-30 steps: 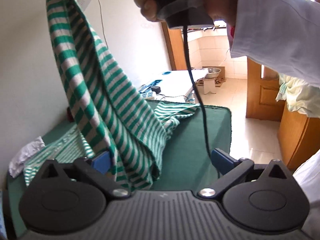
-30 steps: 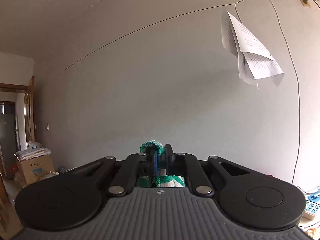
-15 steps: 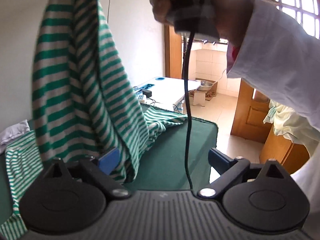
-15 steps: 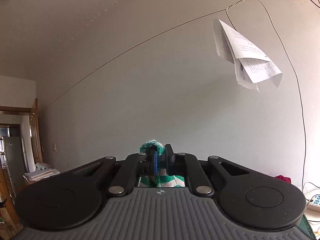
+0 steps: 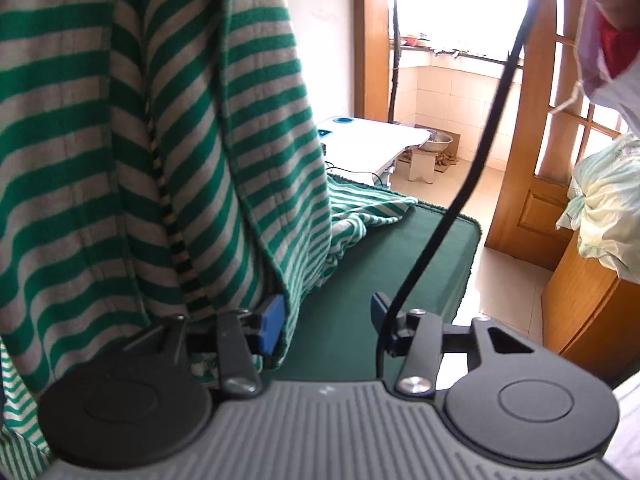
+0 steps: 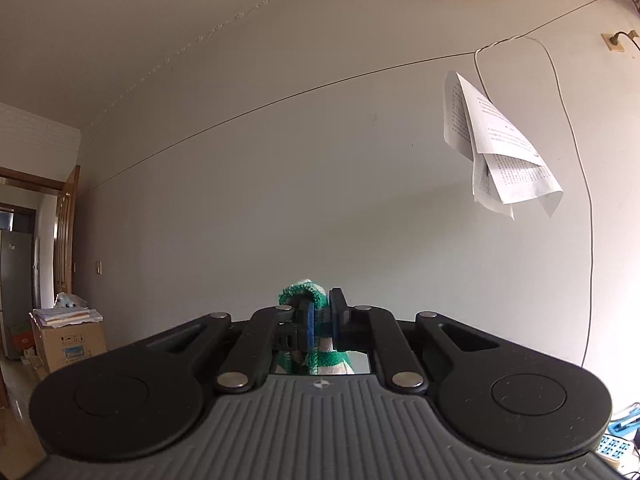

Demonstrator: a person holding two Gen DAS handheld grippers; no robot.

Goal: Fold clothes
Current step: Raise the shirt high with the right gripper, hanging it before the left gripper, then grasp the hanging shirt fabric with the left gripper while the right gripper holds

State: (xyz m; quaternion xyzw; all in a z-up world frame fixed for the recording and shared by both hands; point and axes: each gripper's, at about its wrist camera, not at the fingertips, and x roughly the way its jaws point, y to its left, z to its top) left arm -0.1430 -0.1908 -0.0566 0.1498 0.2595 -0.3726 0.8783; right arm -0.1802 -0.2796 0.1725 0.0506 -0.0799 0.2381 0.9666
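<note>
A green-and-white striped garment [image 5: 168, 128] hangs in front of me on the left, its lower part trailing onto the dark green table cover [image 5: 360, 272]. My left gripper [image 5: 326, 322] is low beside the hanging cloth, and its jaws are closing. The cloth's edge drapes against the left blue pad [image 5: 272, 322]; the right pad is bare. A black cable [image 5: 460, 200] dangles across the gap. My right gripper [image 6: 322, 318] points up at the wall and is shut on a bunched piece of the striped garment [image 6: 306, 292].
A white table [image 5: 372, 136] and a stool with a metal basin stand beyond the green table. Wooden doors [image 5: 540, 160] and a pale cloth pile [image 5: 600, 208] are on the right. Papers [image 6: 500, 152] hang from a wall wire; a cardboard box [image 6: 68, 340] sits at the left.
My left gripper has moved down and in toward the hanging garment, which now fills the left of its view, and its jaws have narrowed. The right gripper keeps its hold and tilts slightly upward.
</note>
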